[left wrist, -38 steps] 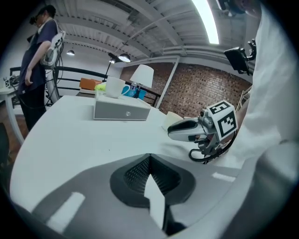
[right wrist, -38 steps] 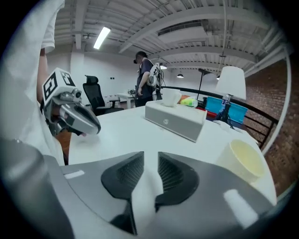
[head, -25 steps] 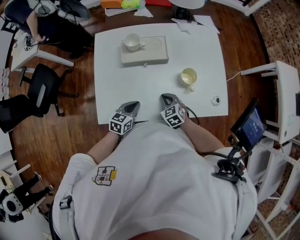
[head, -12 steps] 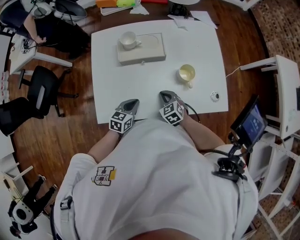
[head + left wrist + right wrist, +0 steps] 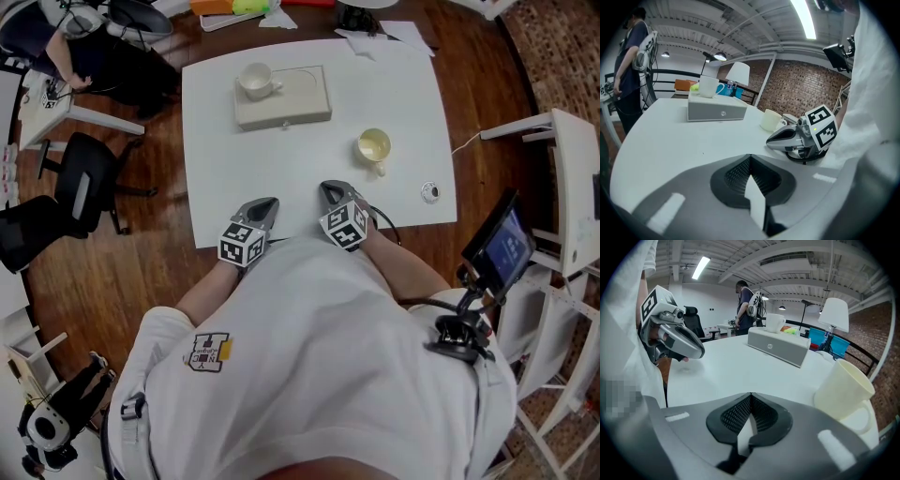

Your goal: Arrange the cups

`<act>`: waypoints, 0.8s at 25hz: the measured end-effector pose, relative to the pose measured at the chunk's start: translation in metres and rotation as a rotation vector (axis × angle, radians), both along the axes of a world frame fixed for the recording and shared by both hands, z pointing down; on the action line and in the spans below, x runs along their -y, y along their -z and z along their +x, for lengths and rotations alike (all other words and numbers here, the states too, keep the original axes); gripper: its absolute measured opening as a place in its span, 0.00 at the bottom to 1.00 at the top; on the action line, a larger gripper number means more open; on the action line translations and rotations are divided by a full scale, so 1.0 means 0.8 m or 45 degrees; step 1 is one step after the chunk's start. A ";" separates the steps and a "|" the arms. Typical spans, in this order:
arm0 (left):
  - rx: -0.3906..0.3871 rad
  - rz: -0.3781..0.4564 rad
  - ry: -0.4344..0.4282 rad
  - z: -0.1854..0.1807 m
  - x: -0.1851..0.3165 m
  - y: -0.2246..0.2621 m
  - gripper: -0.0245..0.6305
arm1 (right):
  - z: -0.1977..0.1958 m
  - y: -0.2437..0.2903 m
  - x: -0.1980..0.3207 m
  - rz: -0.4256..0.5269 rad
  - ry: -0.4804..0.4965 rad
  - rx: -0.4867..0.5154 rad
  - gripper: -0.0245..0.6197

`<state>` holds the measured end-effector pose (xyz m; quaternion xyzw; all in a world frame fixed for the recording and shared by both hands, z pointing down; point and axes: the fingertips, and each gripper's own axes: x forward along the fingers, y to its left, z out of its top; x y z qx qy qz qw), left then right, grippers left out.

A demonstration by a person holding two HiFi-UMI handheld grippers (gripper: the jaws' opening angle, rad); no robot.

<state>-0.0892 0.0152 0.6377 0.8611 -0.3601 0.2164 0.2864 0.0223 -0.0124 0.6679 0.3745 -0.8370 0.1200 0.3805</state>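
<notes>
A cream cup (image 5: 374,147) stands upright on the white table (image 5: 281,169), right of centre, its handle towards me; it also shows in the right gripper view (image 5: 843,390) and the left gripper view (image 5: 771,120). A white cup (image 5: 256,81) sits on the left end of a grey box-shaped stand (image 5: 292,101), seen too in the left gripper view (image 5: 708,86). My left gripper (image 5: 268,204) and right gripper (image 5: 330,192) rest side by side at the table's near edge, both shut with nothing in them, well short of either cup.
A small round object (image 5: 430,194) lies near the table's right edge, with a thin cable running off it. Papers (image 5: 389,39) lie at the far right corner. Office chairs (image 5: 75,192) stand to the left, a white desk (image 5: 572,187) and a screen (image 5: 500,248) to the right.
The view shifted slightly between one second ago and half a second ago; since then nothing has moved. Both grippers and both cups stay where they were.
</notes>
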 end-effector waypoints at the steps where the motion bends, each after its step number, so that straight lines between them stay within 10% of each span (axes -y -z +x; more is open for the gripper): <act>1: -0.001 -0.001 0.005 -0.001 0.000 0.000 0.04 | 0.000 0.000 0.000 0.000 0.000 -0.001 0.04; 20: 0.002 -0.045 -0.125 0.037 -0.003 -0.005 0.04 | 0.074 0.020 -0.012 0.052 -0.221 0.018 0.04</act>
